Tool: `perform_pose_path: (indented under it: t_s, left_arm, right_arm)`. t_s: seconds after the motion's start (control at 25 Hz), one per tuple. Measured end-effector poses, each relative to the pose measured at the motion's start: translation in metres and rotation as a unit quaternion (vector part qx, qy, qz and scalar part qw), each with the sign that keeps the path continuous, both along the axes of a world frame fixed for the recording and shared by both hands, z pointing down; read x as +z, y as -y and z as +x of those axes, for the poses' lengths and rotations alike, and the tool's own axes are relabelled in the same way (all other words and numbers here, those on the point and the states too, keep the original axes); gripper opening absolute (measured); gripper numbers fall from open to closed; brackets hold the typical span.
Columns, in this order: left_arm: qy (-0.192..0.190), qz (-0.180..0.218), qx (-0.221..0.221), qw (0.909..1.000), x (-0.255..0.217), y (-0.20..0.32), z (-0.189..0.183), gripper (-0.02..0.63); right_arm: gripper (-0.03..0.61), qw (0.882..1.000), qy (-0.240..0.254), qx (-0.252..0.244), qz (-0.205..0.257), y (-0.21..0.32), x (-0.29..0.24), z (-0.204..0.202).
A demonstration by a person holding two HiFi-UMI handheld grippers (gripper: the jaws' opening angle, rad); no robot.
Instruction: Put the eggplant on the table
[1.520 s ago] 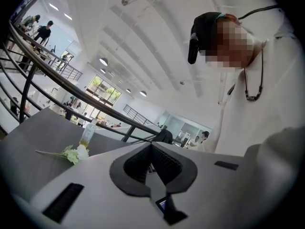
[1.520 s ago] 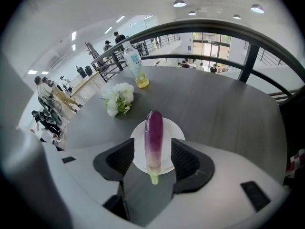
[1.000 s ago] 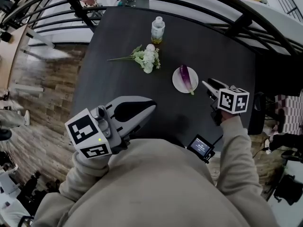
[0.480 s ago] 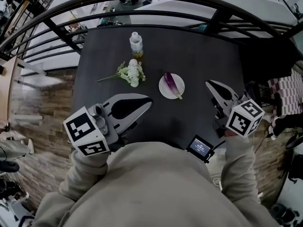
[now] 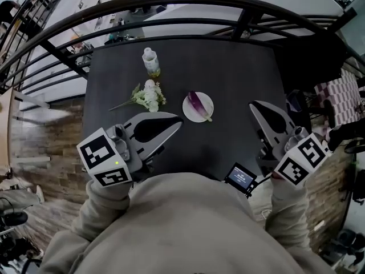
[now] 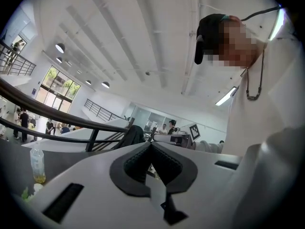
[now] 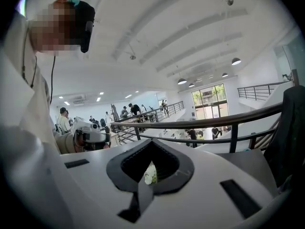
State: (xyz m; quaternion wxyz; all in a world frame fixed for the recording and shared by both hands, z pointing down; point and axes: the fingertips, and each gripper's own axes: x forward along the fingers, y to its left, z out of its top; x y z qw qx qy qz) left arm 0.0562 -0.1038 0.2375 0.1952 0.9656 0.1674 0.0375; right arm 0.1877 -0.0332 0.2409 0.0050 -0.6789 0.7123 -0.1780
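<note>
The eggplant [image 5: 197,103] lies on a small white plate [image 5: 187,111] near the middle of the dark table [image 5: 239,67]. It is purple and slim. In the head view its long axis runs diagonally, with the thick end up and to the left and the thin stem end down and to the right, reaching just past the plate's rim.

A bunch of white flowers [image 5: 146,97] lies just to the left of the plate. Beyond the flowers stands a small bottle [image 5: 150,61]; its label is too small to read. At the near edge of the table a small screen [image 5: 242,177] glows, and its text is also too small to read.

The left gripper [image 5: 179,124] hovers over the near left part of the table. Its jaws are clenched together with nothing between them. The right gripper [image 5: 253,104] is to the right of the plate and apart from it, and its jaws are also pressed together and empty. The cube [image 5: 105,163] on each gripper shows only black-and-white square patterns, no words.
</note>
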Motion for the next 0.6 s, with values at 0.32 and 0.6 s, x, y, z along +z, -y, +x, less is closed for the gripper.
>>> perform_pose_path:
  t_s: [0.32,0.6]
  left_arm:
    - [-0.002,-0.001,0.007,1.0000,-0.003,-0.004,0.001,0.005]
    - [0.002,-0.005,-0.002,1.0000,0.007,0.005,-0.002,0.005]
  right_arm:
    - [0.014,1.000,-0.005,0.004,0.001,-0.002,-0.004,-0.001]
    - [0.014,1.000,0.001,0.004,-0.006,0.004,0.008,-0.001]
